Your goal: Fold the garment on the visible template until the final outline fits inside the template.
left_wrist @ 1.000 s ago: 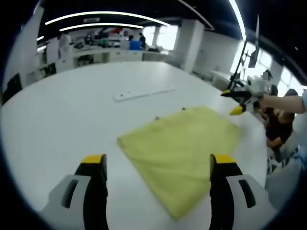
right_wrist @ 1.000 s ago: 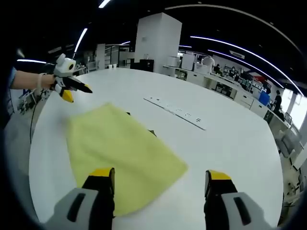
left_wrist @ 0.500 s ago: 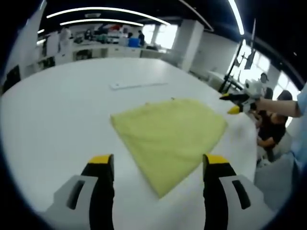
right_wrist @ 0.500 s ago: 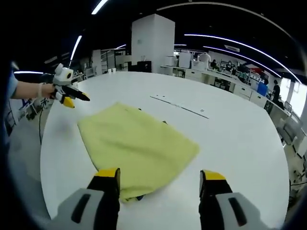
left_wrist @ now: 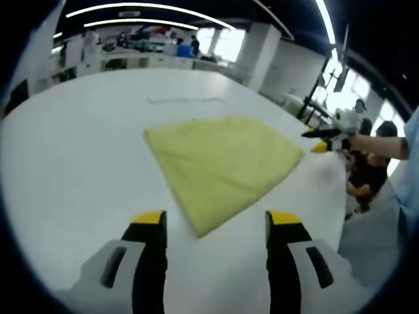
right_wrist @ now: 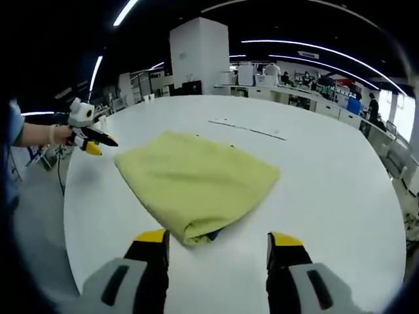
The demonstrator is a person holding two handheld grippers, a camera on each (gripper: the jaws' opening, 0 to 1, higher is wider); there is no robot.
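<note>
A pale yellow fabric garment [left_wrist: 222,163], folded into a flat, roughly four-sided packet, lies on a large round white table [left_wrist: 72,157]. It is the landmark here. The left gripper [left_wrist: 213,226], with grey jaws tipped in yellow, hangs above the table just short of the garment's nearest corner, jaws apart and empty. The right gripper [right_wrist: 217,241], built the same way, is held at another side of the garment, near a thick rolled fold edge where something dark peeks out from under the cloth. Its jaws are also apart and holding nothing. Beyond the garment lies a thin pale strip [right_wrist: 247,129] on the table.

No template outline is visible around the garment, so I cannot tell whether it fits. The folding looks finished or close to it. The next move would call for checking the edges and tucking any overhang.
</note>
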